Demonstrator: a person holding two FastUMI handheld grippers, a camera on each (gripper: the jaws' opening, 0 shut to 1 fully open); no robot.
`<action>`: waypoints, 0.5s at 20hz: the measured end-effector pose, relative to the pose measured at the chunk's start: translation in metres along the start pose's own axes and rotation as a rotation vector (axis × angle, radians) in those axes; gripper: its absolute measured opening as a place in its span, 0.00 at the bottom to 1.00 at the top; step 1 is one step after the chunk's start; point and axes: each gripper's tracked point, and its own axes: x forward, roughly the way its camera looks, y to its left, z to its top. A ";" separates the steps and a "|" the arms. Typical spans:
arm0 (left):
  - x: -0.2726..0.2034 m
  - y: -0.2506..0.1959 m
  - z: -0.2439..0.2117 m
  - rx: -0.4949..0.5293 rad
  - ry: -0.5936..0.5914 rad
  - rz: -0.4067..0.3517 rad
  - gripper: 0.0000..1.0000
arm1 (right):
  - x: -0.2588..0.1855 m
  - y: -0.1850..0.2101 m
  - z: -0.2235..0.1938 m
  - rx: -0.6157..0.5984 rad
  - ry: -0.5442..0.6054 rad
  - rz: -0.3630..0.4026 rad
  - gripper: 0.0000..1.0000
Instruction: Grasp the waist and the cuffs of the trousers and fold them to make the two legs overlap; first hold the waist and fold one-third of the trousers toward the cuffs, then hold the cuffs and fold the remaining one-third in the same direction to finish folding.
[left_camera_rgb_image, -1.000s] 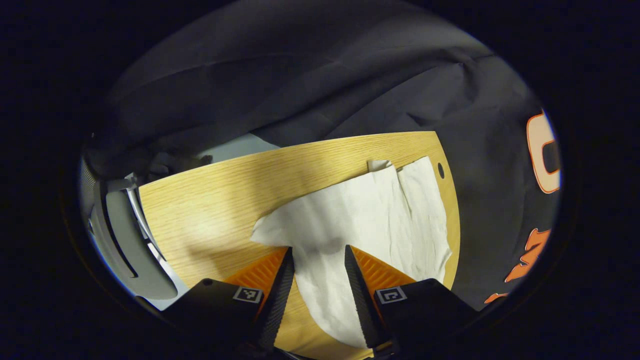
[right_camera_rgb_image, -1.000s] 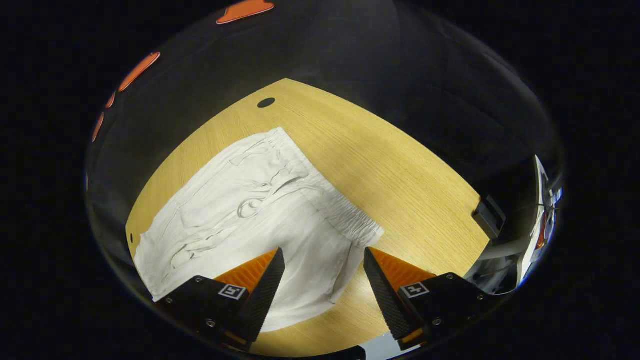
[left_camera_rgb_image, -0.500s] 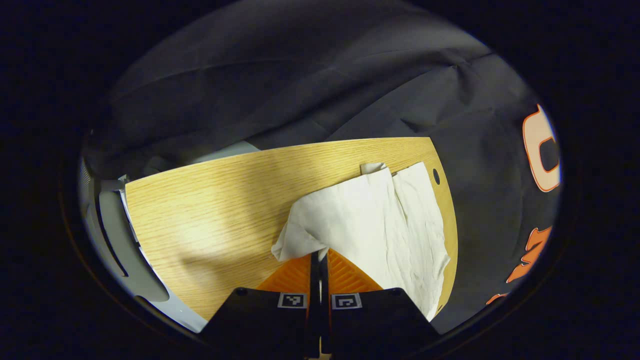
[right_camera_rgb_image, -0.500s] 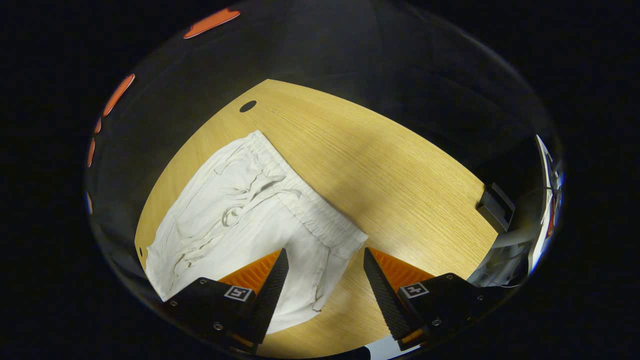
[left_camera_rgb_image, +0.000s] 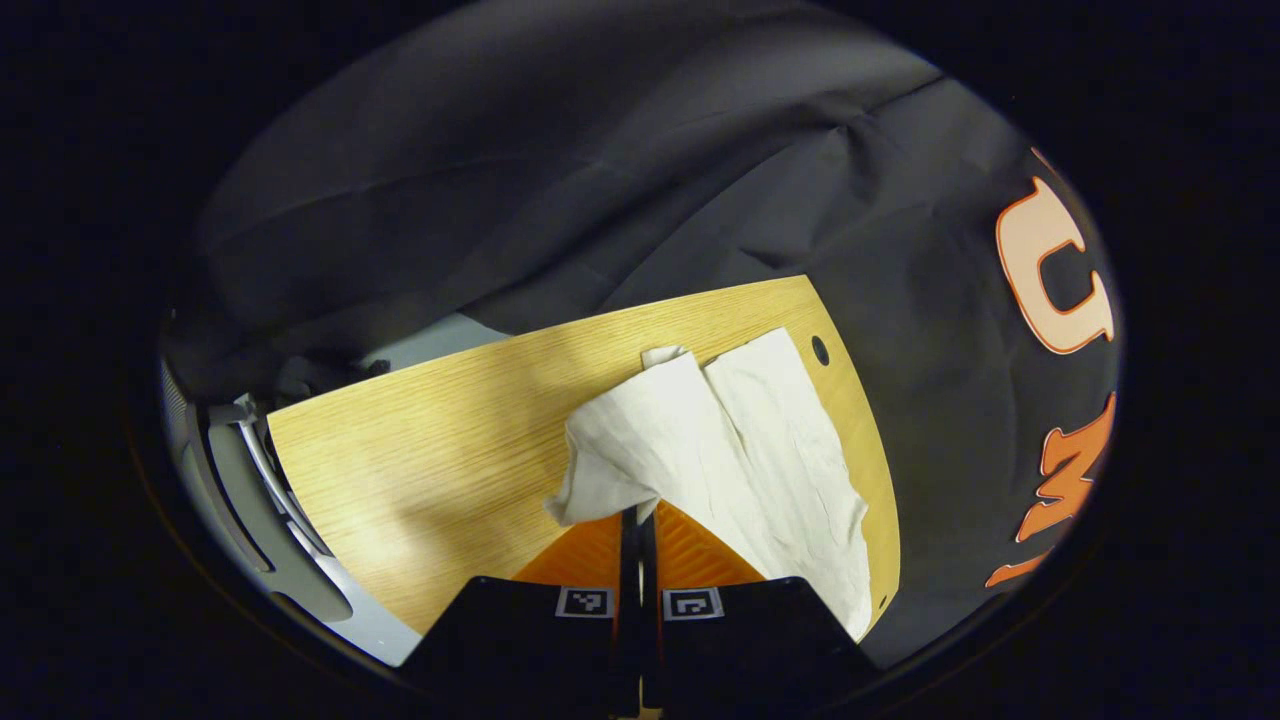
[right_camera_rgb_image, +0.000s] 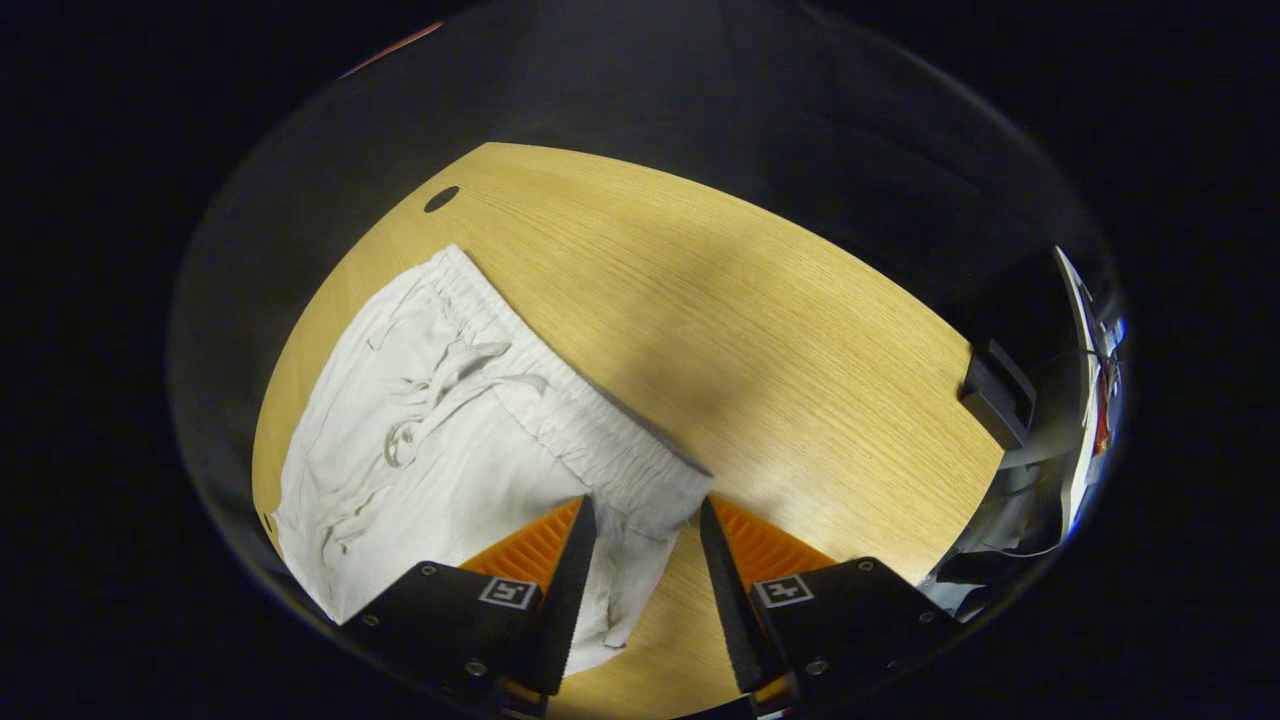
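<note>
Left claw (left_camera_rgb_image: 638, 520) pinches trousers (left_camera_rgb_image: 740, 450) cuff; right claw (right_camera_rgb_image: 640, 530) gapes around waistband (right_camera_rgb_image: 580, 430).

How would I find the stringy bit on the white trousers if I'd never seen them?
Start at the wooden table and find the white trousers lying on it in the right gripper view. Follow the puckered waistband away from the right gripper, toward its far end. The drawstring lies just below it, the one thin looped cord on otherwise flat cloth.
</note>
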 end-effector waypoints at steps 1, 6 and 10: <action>-0.003 -0.005 0.001 0.006 -0.004 -0.006 0.04 | -0.002 0.001 -0.002 0.012 0.009 0.007 0.57; -0.016 -0.019 0.009 0.027 -0.029 -0.006 0.04 | -0.011 0.010 0.011 0.147 0.003 0.107 0.10; -0.023 -0.030 0.017 0.039 -0.045 -0.006 0.04 | -0.027 0.016 0.022 0.233 0.035 0.178 0.05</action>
